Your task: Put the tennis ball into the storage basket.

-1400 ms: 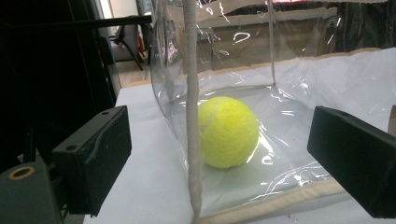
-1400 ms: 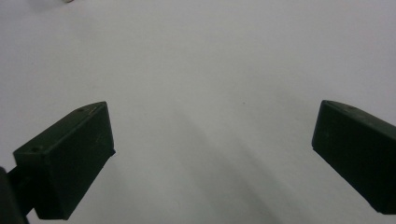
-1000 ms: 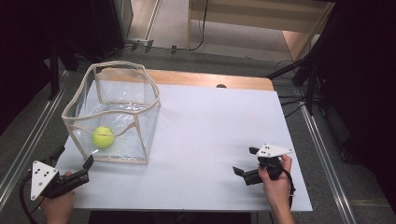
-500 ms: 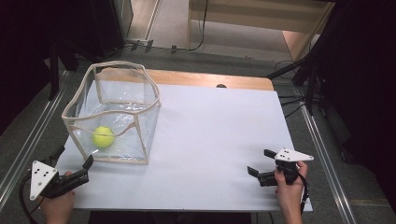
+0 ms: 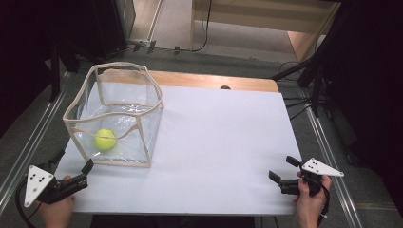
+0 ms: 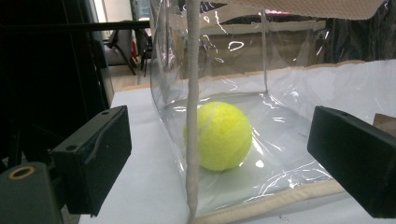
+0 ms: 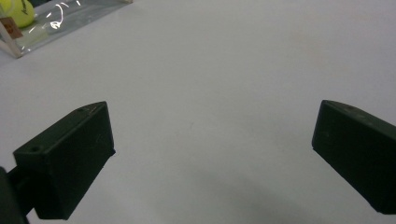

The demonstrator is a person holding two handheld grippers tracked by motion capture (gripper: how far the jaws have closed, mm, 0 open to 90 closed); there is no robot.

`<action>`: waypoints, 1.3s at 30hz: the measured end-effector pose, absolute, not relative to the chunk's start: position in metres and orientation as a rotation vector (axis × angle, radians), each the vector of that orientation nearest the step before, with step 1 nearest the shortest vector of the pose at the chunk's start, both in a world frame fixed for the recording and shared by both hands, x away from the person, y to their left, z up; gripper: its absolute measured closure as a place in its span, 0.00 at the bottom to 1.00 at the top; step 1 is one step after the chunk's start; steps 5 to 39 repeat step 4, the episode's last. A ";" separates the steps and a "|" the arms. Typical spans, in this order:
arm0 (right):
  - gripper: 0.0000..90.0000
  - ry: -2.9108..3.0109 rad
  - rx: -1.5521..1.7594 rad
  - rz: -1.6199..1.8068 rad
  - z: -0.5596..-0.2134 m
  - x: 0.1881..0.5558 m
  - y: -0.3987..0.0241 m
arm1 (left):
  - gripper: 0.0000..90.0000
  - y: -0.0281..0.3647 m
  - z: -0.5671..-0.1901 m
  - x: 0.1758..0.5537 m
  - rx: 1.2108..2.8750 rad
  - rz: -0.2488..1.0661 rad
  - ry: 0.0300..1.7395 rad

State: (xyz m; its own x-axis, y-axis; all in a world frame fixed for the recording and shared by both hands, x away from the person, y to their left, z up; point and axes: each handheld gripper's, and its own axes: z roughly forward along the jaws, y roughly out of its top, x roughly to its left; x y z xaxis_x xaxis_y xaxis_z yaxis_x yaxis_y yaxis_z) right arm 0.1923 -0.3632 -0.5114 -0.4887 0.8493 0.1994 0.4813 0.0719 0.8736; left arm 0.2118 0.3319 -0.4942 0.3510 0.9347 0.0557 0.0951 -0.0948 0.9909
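Observation:
A yellow-green tennis ball (image 5: 105, 139) lies on the floor of a clear plastic box with cream edging (image 5: 142, 118) at the table's left. My left gripper (image 5: 72, 160) rests at the front left corner, just outside the box, open with nothing between its jaws. In the left gripper view the ball (image 6: 219, 135) sits behind the box's near corner post (image 6: 191, 116). My right gripper (image 5: 283, 169) is held open over the bare table near the front right edge, far from the box. The ball (image 7: 16, 11) peeks in at the top left of the right gripper view.
The white table top (image 5: 218, 137) spreads between the two grippers. A wooden strip (image 5: 214, 80) runs along its far edge. Cables and dark stands (image 5: 309, 80) lie on the floor to the right. A metal rail (image 5: 28, 142) runs along the left side.
My right gripper has drawn back toward the front right corner of the table. The left gripper, the box and the ball have stayed put.

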 end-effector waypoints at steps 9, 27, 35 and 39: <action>0.00 1.939 1.323 1.448 -0.515 0.189 -0.369 | 0.08 0.331 -0.494 0.212 1.492 0.949 0.982; 0.00 1.939 1.323 1.448 -0.515 0.189 -0.369 | 0.08 0.331 -0.494 0.212 1.492 0.949 0.982; 0.00 1.939 1.323 1.448 -0.515 0.189 -0.369 | 0.08 0.331 -0.494 0.212 1.492 0.949 0.982; 0.00 1.939 1.323 1.448 -0.515 0.189 -0.369 | 0.08 0.331 -0.494 0.212 1.492 0.949 0.982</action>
